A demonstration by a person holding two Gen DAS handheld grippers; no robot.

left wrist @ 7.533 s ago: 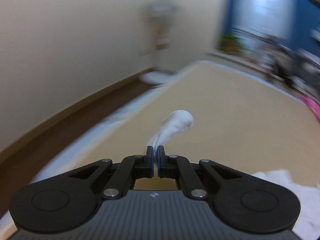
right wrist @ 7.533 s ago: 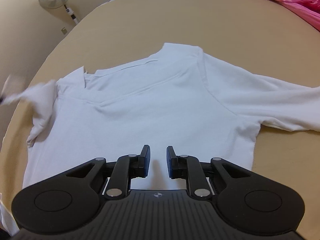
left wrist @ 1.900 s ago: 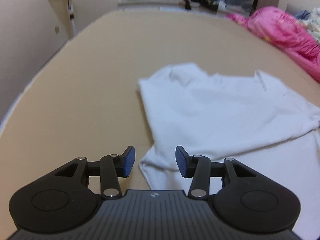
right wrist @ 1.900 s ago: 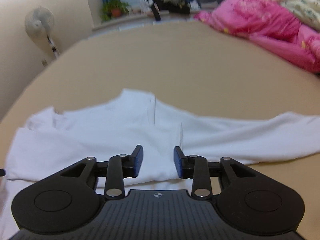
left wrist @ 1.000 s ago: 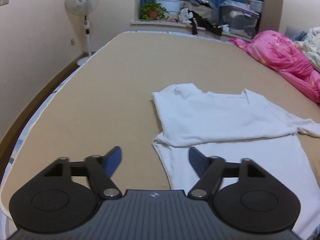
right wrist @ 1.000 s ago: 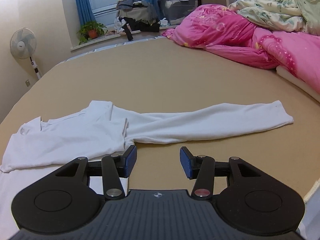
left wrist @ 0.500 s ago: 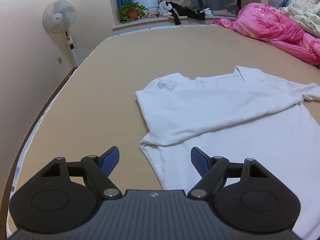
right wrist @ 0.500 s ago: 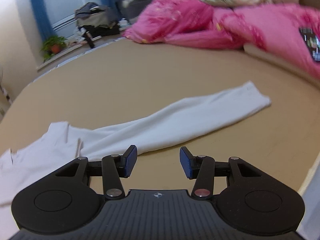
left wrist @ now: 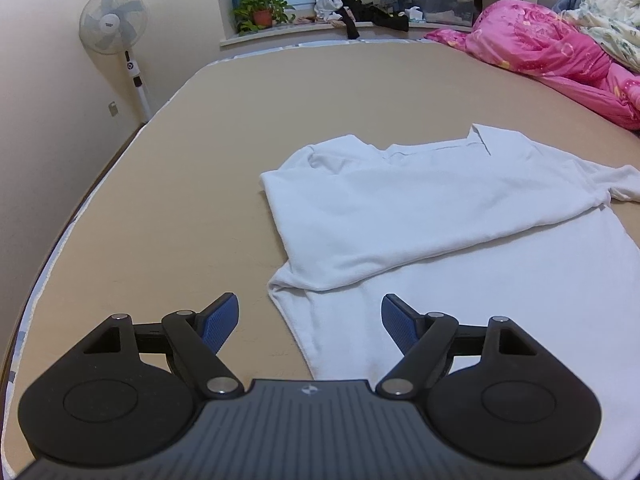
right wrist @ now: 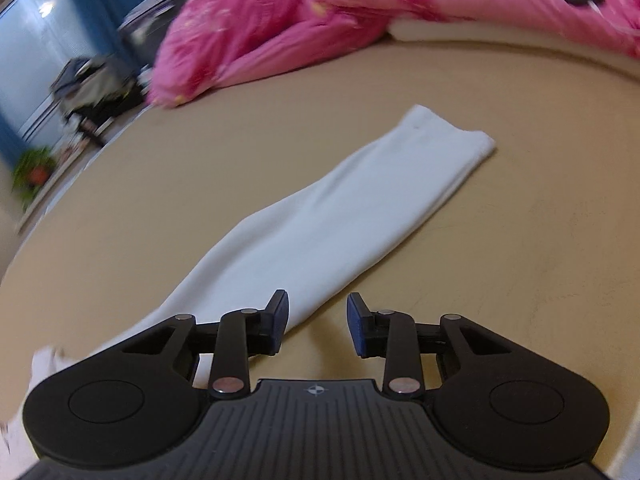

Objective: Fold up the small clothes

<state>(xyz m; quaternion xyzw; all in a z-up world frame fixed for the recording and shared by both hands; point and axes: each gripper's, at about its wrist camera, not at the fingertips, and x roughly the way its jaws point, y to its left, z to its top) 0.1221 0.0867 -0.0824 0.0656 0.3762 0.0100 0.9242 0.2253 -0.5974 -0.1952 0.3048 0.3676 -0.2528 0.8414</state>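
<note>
Left tool [left wrist: 310,318] is held spread above white shirt [left wrist: 440,216]; right tool [right wrist: 317,320], empty, is closing beside sleeve [right wrist: 340,216].

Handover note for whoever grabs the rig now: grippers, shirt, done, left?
Left hand-held gripper: open wide, empty, above the near left edge of the white long-sleeved shirt.
Right hand-held gripper: jaws closing, nothing gripped, over the stretched-out sleeve.
The shirt lies flat on the tan bed.
Done: one sleeve folded across the chest.
Left: fold this sleeve in, then fold the body.
</note>
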